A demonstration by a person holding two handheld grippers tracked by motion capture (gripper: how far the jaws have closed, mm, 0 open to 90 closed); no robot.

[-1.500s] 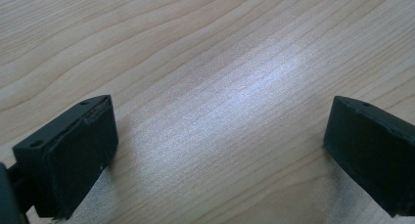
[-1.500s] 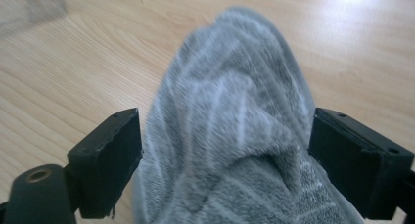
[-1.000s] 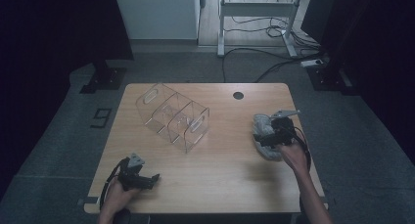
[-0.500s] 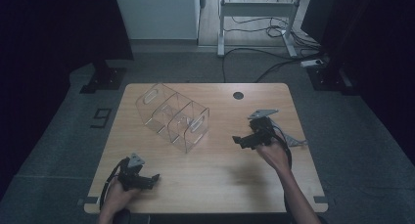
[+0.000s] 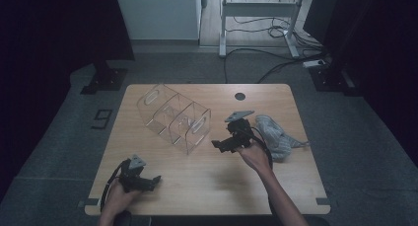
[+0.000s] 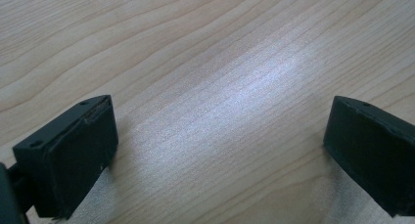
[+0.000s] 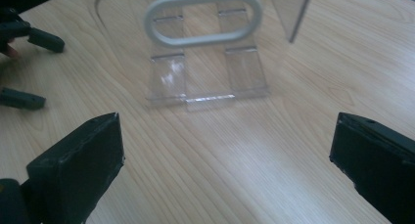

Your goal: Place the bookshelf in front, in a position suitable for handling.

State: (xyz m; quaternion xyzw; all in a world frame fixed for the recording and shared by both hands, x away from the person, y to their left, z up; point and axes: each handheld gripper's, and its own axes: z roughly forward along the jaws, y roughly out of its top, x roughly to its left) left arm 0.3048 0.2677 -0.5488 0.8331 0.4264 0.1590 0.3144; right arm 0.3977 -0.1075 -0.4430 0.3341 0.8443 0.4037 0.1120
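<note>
The clear acrylic organizer (image 7: pixel 205 53) stands on the tabletop (image 5: pixel 246 186) just ahead of the right gripper (image 5: pixel 227 143), whose fingers (image 7: pixel 78 165) are spread wide, empty (the left gripper's (image 5: pixel 148 181) likewise).

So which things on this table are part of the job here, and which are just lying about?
Part of the job:
- clear acrylic organizer, which the open right gripper faces
- grey cloth, beside the right hand

Lying about:
- left gripper, open, resting near the table front edge
- round cable hole
- cables on the floor
</note>
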